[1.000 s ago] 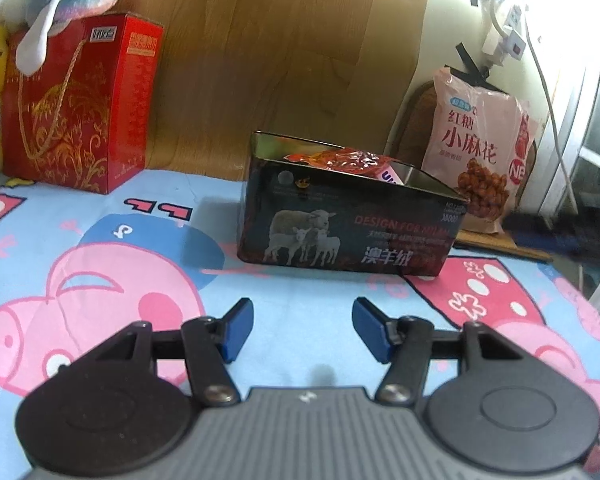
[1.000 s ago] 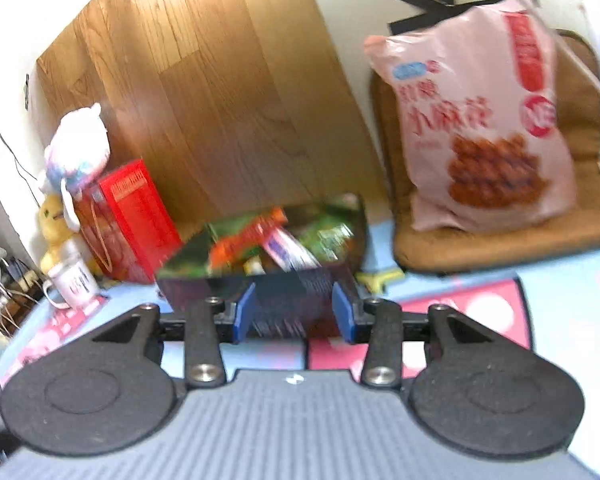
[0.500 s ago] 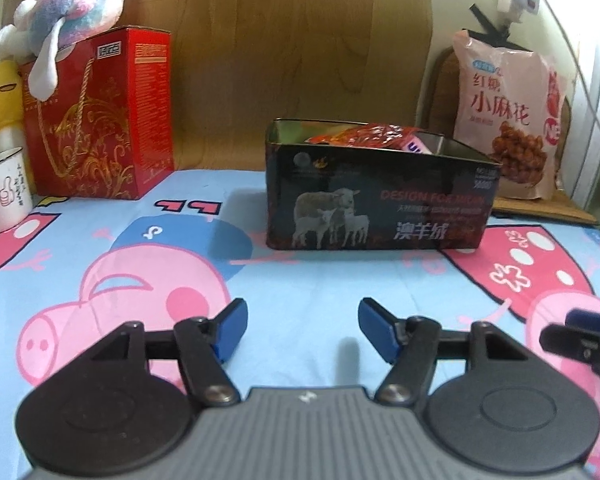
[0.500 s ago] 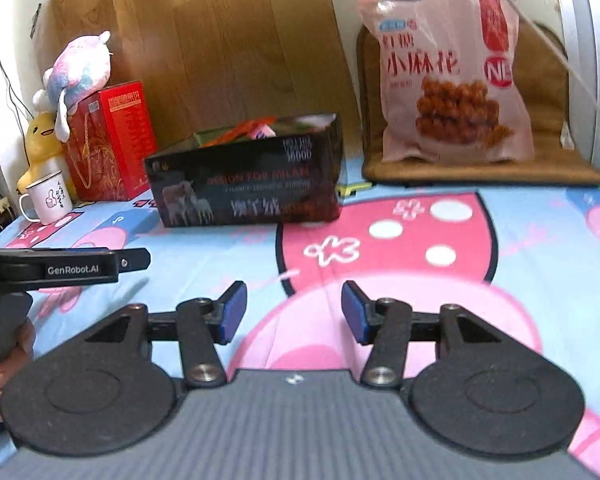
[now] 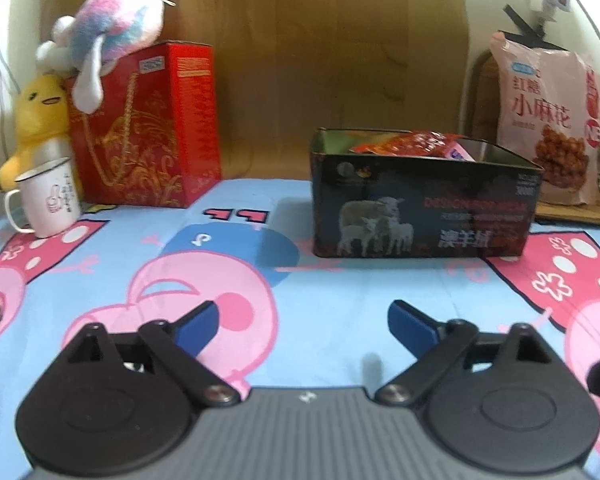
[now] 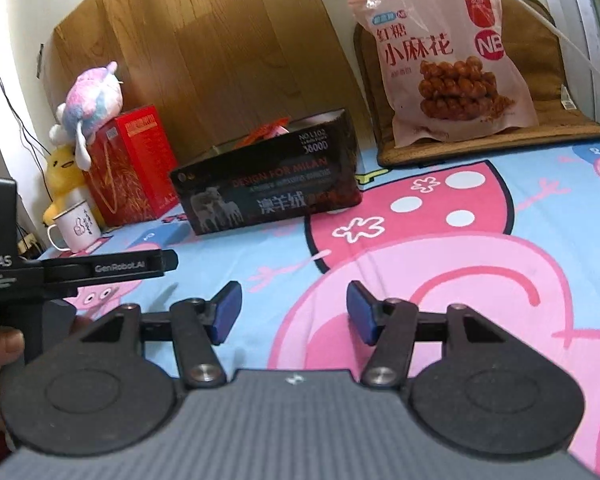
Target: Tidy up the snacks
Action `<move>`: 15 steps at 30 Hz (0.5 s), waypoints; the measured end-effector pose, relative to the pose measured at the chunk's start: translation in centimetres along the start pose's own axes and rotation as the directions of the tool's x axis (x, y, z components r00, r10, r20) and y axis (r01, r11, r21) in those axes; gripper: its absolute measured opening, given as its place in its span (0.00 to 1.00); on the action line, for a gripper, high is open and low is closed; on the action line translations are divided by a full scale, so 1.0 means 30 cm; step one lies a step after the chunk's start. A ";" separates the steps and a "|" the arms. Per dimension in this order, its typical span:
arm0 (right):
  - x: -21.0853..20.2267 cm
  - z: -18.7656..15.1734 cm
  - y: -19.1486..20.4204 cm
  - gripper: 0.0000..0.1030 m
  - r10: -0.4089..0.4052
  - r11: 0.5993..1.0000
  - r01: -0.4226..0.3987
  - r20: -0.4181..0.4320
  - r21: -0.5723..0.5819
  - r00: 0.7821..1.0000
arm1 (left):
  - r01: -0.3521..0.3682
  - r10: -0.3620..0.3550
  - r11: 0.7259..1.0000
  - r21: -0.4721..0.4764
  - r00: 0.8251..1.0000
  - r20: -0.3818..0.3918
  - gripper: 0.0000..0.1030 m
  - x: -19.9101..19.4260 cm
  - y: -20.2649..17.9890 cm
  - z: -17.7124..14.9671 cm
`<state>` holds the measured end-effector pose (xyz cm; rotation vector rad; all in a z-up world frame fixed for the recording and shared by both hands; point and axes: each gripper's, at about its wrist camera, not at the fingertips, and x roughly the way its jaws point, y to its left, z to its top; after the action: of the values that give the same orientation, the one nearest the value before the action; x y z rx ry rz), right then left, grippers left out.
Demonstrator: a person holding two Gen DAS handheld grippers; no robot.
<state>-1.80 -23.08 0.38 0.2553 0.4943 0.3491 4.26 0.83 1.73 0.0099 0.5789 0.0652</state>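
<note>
A dark box with sheep printed on it [image 5: 424, 216] stands on the cartoon-print sheet and holds red and pink snack packets [image 5: 412, 145]. It also shows in the right wrist view [image 6: 268, 196]. A large pink snack bag [image 5: 548, 120] leans at the back right, on a brown cushion [image 6: 496, 140] in the right wrist view [image 6: 448, 56]. My left gripper [image 5: 303, 322] is open and empty, low over the sheet well short of the box. My right gripper [image 6: 294, 312] is open and empty too.
A red gift box [image 5: 144, 128] with a plush toy [image 5: 108, 44] on top, a yellow plush [image 5: 40, 120] and a white mug [image 5: 48, 200] stand at the back left. The left hand-held device [image 6: 60, 272] shows at the right view's left edge. A wooden board [image 5: 320, 60] stands behind.
Both grippers have pulled back from the box and dropped lower over the sheet. Both jaws have opened wider. The box and bag have not moved.
</note>
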 end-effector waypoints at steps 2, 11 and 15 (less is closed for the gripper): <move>-0.010 -0.004 0.012 0.59 0.009 1.000 -0.009 0.014 -0.005 1.000 | -0.015 0.015 1.000 -0.005 1.000 0.006 0.95 -0.006 0.003 -0.002; -0.024 -0.012 0.002 0.63 0.015 0.999 -0.016 0.049 0.028 0.999 | -0.009 0.010 1.000 -0.008 1.000 0.018 0.98 -0.029 0.012 -0.013; -0.034 -0.016 -0.009 0.68 0.023 0.998 -0.027 0.065 0.056 0.998 | -0.021 0.020 1.000 0.001 0.999 0.041 1.00 -0.041 0.005 -0.016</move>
<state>-2.81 -23.66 0.32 0.3270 0.4380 0.3501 2.96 0.90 1.99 0.0186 0.5379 0.0843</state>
